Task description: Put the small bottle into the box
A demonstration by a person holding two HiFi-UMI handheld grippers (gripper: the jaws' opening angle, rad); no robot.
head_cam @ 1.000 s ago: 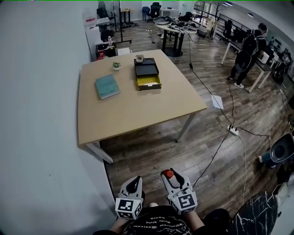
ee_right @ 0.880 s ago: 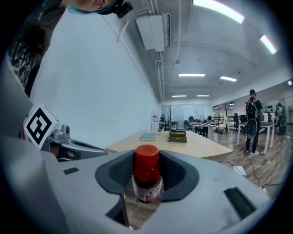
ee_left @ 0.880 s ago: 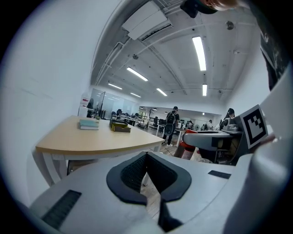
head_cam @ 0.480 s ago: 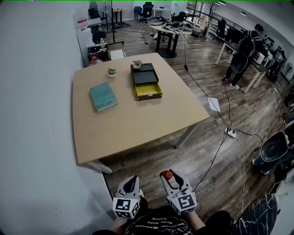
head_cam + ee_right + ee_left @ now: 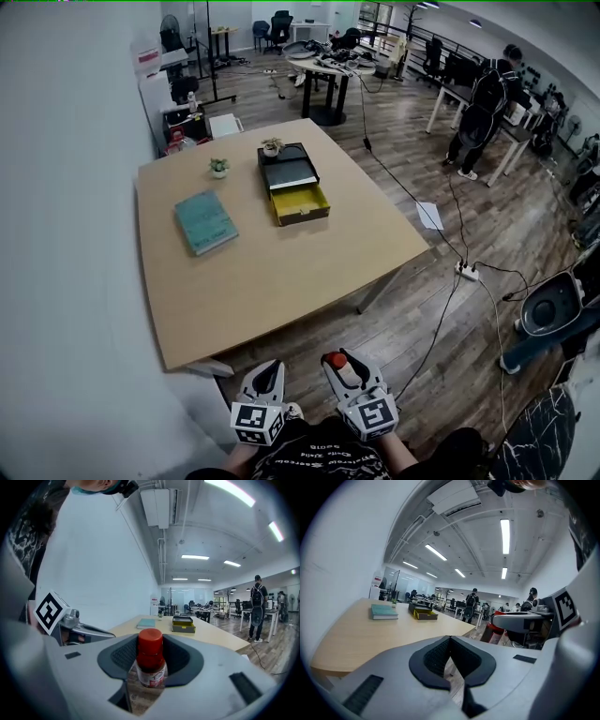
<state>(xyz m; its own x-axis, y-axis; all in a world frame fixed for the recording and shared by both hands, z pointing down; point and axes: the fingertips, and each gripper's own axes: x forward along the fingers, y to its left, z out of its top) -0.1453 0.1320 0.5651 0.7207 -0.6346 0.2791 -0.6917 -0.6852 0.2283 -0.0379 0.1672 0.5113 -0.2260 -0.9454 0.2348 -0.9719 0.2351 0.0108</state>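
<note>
Small bottle point(image 5: 151, 670): its foot is hidden from you behind the right gripper's point(image 5: 151, 645) pads; the head view gives you only the red cap.
Box point(image 5: 290, 167): what lies in its yellow drawer point(image 5: 302, 204) is too small for you to tell.
Book point(image 5: 204, 221): its cover print is too small to read.
Potted plant point(image 5: 218, 167): too small for you to tell its kind.

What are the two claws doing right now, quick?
Left claw: closed, nothing in it.
Right claw: closed on the small bottle with the red cap.
</note>
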